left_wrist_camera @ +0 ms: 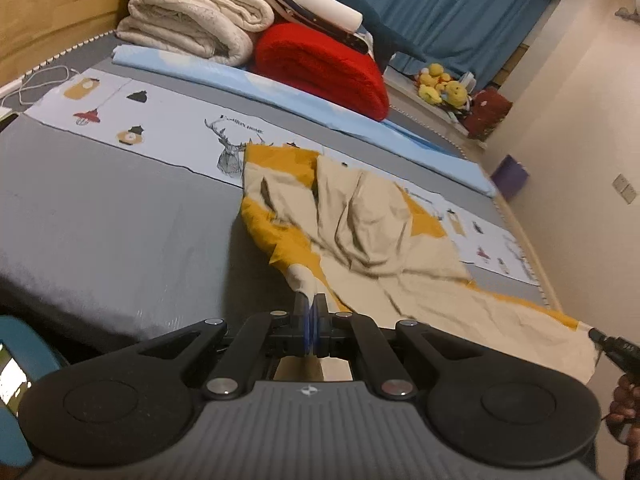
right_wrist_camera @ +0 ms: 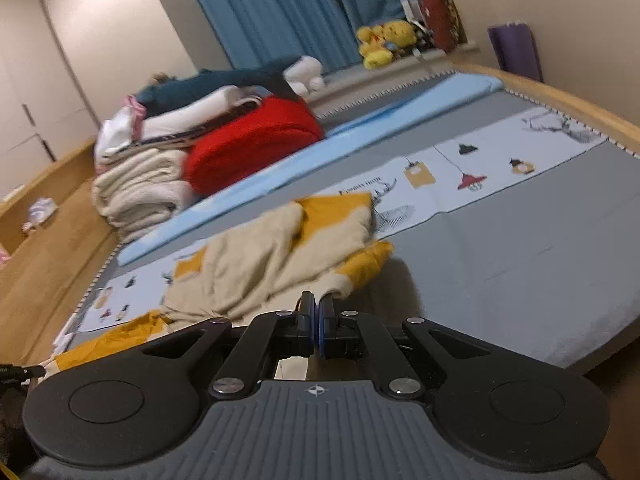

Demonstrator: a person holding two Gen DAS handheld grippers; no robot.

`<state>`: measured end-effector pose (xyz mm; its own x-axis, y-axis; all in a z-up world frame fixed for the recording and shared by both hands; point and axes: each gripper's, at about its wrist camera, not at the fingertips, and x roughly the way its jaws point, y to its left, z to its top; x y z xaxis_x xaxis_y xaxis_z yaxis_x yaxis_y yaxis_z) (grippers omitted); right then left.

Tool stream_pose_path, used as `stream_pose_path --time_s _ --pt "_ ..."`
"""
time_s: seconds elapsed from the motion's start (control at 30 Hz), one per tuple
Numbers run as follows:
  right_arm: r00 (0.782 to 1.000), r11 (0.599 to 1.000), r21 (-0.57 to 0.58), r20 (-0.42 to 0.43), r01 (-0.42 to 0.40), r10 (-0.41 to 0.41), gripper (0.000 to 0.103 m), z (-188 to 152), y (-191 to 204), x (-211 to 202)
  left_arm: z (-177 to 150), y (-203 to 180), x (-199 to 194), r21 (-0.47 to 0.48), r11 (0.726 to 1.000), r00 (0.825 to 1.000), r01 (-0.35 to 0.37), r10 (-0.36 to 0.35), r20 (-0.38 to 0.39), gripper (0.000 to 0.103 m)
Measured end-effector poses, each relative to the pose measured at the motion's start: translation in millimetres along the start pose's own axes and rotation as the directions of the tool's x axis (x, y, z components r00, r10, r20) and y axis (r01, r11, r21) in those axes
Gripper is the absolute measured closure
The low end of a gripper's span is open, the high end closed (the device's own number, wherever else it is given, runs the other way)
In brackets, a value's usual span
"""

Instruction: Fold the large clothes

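Note:
A large beige and mustard-yellow cloth (left_wrist_camera: 360,220) lies rumpled on the grey bed (left_wrist_camera: 100,220). In the left wrist view my left gripper (left_wrist_camera: 310,300) is shut on a beige corner of the cloth, which rises off the bed to the pads. At the right edge of that view the right gripper's dark tip (left_wrist_camera: 598,335) pinches another corner, with a hand (left_wrist_camera: 624,400) behind it. In the right wrist view the right gripper (right_wrist_camera: 318,303) is shut on a beige corner of the cloth (right_wrist_camera: 260,264). The left gripper's tip (right_wrist_camera: 20,370) shows at the left edge.
At the back, cream blankets (left_wrist_camera: 192,12) and a red blanket (left_wrist_camera: 320,68) are stacked on a light blue mat (left_wrist_camera: 280,92). A printed sheet strip (left_wrist_camera: 168,128) crosses the bed. A wooden frame (right_wrist_camera: 560,96), blue curtain (right_wrist_camera: 280,4), plush toys (right_wrist_camera: 384,40) and a white cable (left_wrist_camera: 40,84) surround it.

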<state>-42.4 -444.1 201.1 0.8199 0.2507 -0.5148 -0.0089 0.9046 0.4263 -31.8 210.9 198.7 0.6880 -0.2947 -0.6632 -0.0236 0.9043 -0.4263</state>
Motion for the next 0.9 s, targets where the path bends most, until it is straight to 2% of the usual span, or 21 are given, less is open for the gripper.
stream_pose_path --time_s 0.07,0.13,0.23,0.3,0.37,0.4,0.47,0.5,0.53,0.57,0.63,0.7,0.73,0.77,0.83,0.9 --pt "1.0 1.0 0.022 0.016 -0.004 0.003 0.102 0 -6 -17 2 6 -5 -0.036 0.999 1.0 0.021 -0.021 -0.006 0.102" --pt "1.0 0.998 0.069 0.024 0.002 -0.004 0.102 3 -15 -19 9 13 8 -0.078 0.996 0.999 0.034 -0.036 -0.02 0.102" --pt "1.0 0.992 0.125 0.013 0.008 -0.009 0.102 14 -28 14 32 29 59 -0.147 0.989 0.999 0.006 -0.011 -0.031 0.102" --pt "1.0 0.983 0.182 -0.01 0.024 -0.022 0.102 26 -37 60 49 44 106 -0.225 0.974 1.0 -0.021 0.021 -0.002 0.101" --pt "0.999 0.969 0.244 -0.02 0.039 -0.035 0.1 41 -49 108 64 64 157 -0.336 0.942 0.999 -0.011 0.022 0.027 0.092" --pt "0.998 0.966 0.25 -0.019 0.066 -0.063 0.097 48 -52 129 69 67 177 -0.346 0.938 0.999 -0.022 0.034 0.029 0.09" --pt "0.989 0.961 0.236 -0.012 0.144 -0.145 0.096 58 -54 168 74 70 199 -0.338 0.938 0.994 -0.079 0.099 0.041 0.067" --pt "0.983 0.96 0.212 -0.003 0.181 -0.184 0.089 60 -53 180 73 72 204 -0.307 0.946 0.989 -0.106 0.132 0.068 0.062" --pt "0.974 0.959 0.178 0.003 0.222 -0.226 0.087 60 -52 190 70 75 206 -0.293 0.947 0.984 -0.135 0.162 0.069 0.059" --pt "0.967 0.957 0.14 0.008 0.253 -0.256 0.086 57 -53 197 69 82 209 -0.345 0.92 0.979 -0.185 0.205 0.023 0.059" --pt "0.964 0.96 0.093 0.01 0.262 -0.264 0.086 46 -59 203 63 94 206 -0.446 0.886 0.986 -0.125 0.16 0.041 0.059" --pt "0.966 0.966 0.034 0.012 0.256 -0.257 0.086 25 -66 202 61 96 208 -0.442 0.888 0.987 -0.129 0.157 0.027 0.059" --pt "0.955 0.955 0.021 -0.038 0.295 -0.294 0.086 17 -71 207 61 94 210 -0.413 0.897 0.984 -0.157 0.179 0.014 0.059" --pt "0.944 0.943 0.063 -0.074 0.326 -0.321 0.085 15 -77 210 62 92 213 -0.387 0.905 0.981 -0.176 0.193 0.005 0.059" --pt "0.959 0.951 0.122 -0.034 0.285 -0.283 0.085 15 -84 207 63 90 216 -0.354 0.916 0.98 -0.19 0.201 -0.007 0.059" --pt "0.952 0.949 0.081 -0.042 0.305 -0.303 0.085 12 -83 213 65 87 223 -0.331 0.921 0.977 -0.205 0.21 -0.019 0.059"
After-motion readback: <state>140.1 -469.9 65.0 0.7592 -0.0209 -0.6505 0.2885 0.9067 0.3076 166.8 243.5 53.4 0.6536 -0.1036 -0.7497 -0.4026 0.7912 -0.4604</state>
